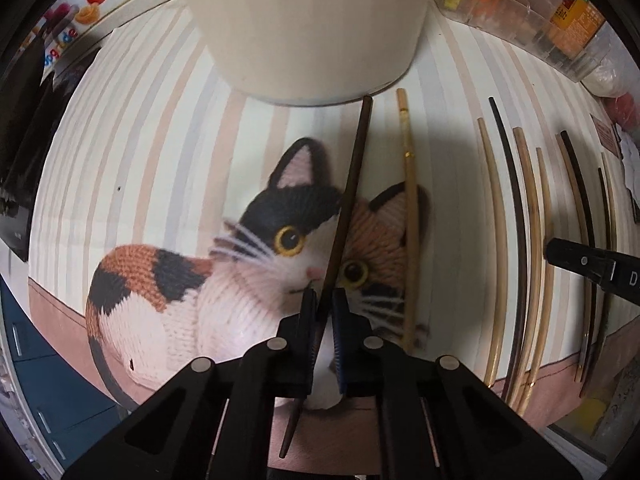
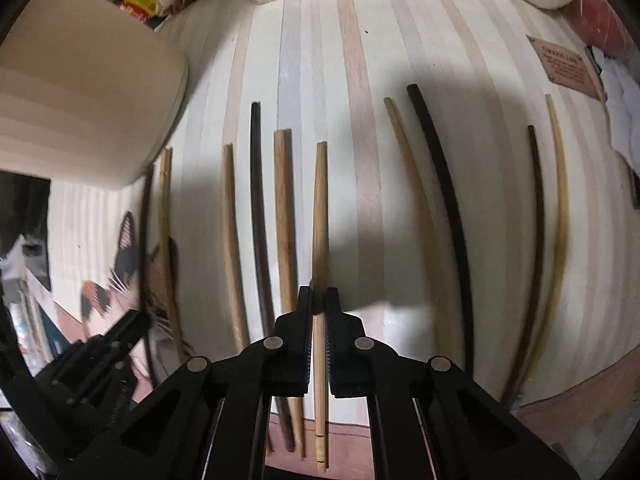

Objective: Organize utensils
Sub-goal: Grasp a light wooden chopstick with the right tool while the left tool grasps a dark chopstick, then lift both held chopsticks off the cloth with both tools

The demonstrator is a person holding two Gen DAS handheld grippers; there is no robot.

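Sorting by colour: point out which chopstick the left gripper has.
The dark brown chopstick lying across the cat's face, clamped in the left gripper; its neighbour, the pale bamboo chopstick, lies free.

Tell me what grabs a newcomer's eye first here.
The knitted calico cat printed on the striped mat, under the left gripper, which is shut on a dark chopstick. Then the row of chopsticks beside it, where the right gripper pinches a light chopstick. A cream holder stands behind.
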